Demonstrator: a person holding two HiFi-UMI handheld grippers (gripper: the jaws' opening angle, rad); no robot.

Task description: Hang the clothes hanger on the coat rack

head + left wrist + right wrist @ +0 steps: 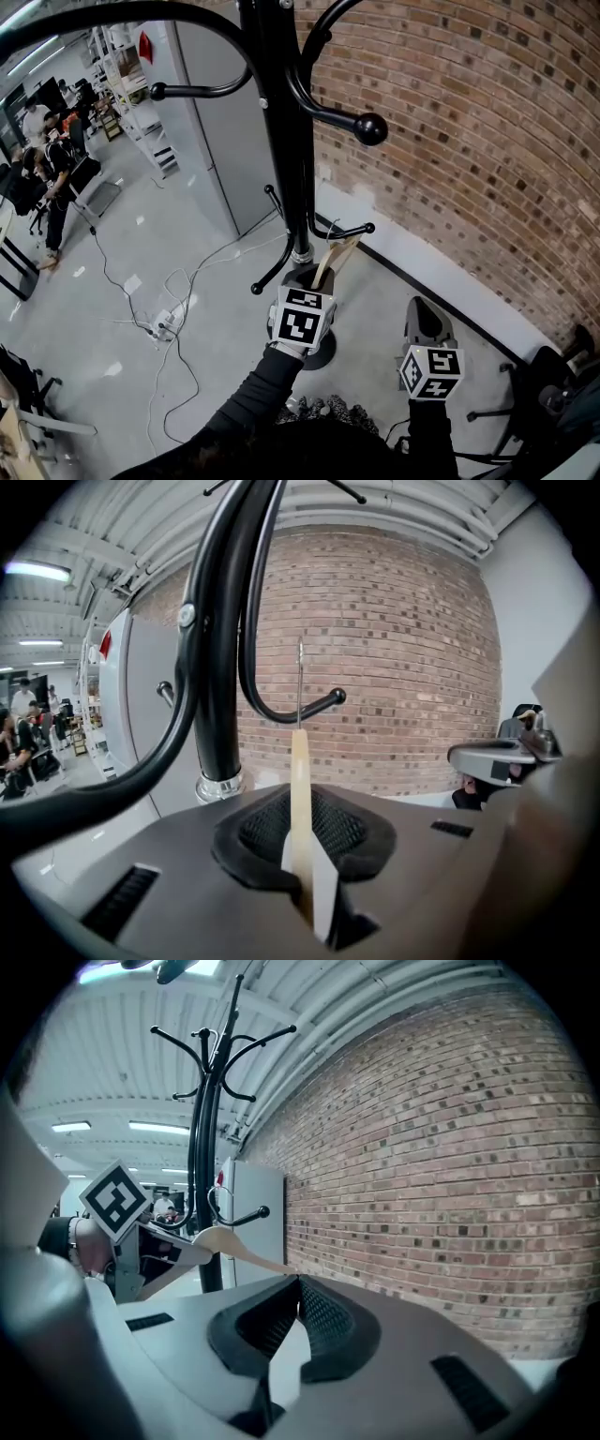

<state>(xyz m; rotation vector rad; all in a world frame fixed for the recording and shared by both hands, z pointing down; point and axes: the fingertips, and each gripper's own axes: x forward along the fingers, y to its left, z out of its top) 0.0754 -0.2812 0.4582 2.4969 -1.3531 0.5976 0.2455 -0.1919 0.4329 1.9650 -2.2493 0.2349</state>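
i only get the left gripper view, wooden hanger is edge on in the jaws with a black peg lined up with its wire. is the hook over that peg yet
Observer: Can't confirm. The right gripper view shows the pale wooden clothes hanger side-on, its top close under the low ball-tipped black peg beside the black metal coat rack pole. Whether the thin wire hook rests on it isn't clear.
Operator: is the right gripper on the hanger too
Observer: No, in the head view the right gripper stands apart from it, jaws together on nothing.
Operator: any other peg free
Observer: A bigger ball-tipped black arm higher up hangs bare.
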